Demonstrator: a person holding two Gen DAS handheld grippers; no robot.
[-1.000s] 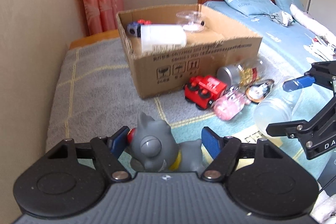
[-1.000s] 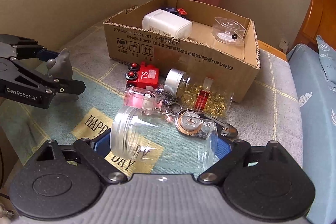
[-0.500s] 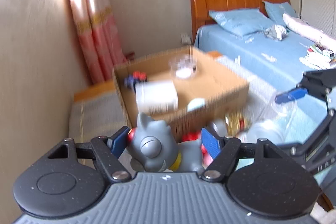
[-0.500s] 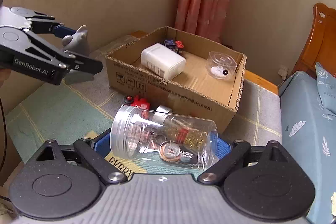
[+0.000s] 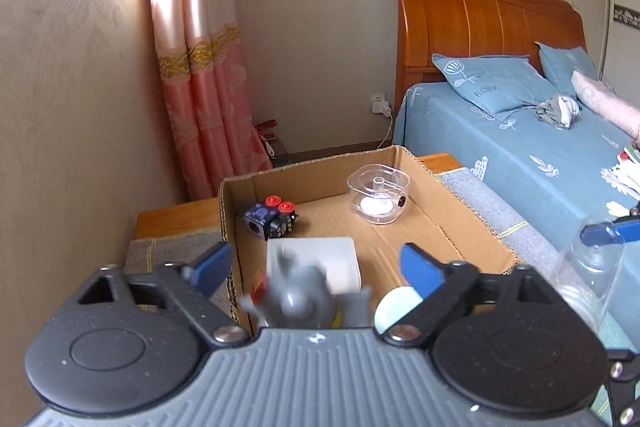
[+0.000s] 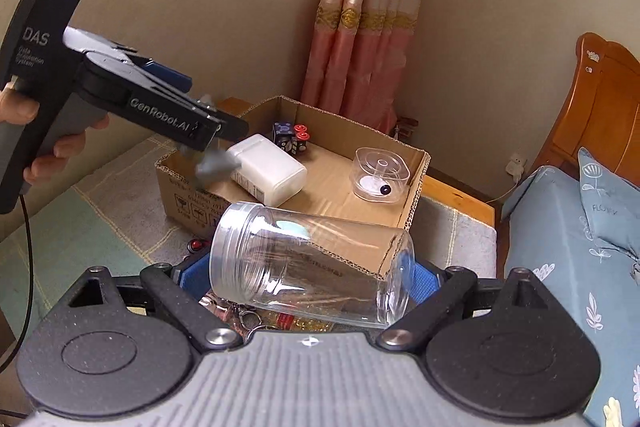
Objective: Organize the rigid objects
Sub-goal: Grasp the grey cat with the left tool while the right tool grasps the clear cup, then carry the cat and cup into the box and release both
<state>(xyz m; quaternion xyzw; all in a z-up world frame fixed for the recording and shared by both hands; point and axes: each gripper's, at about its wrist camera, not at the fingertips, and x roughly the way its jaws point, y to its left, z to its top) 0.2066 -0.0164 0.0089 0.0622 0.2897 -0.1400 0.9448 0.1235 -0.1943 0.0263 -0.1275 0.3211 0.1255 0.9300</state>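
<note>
Left tongs [image 5: 316,267] have just been opening, dropping the grey rubber cat figure [image 5: 304,301] toward the cardboard box [image 5: 460,239] below, right tongs [image 6: 310,273] clamp the clear plastic jar [image 6: 312,267], and small items beneath them wait unsorted.

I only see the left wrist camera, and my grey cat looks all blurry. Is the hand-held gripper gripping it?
Observer: No. The left hand-held gripper's jaws have just been opening. The grey cat toy is below them, off both pads, over the cardboard box's corner.
Operator: What's the other one got?
Observer: The right hand-held gripper clamps a clear jar lying sideways.
Operator: Anything outside the box?
Observer: A keyring and gold beads lie under the jar.
</note>
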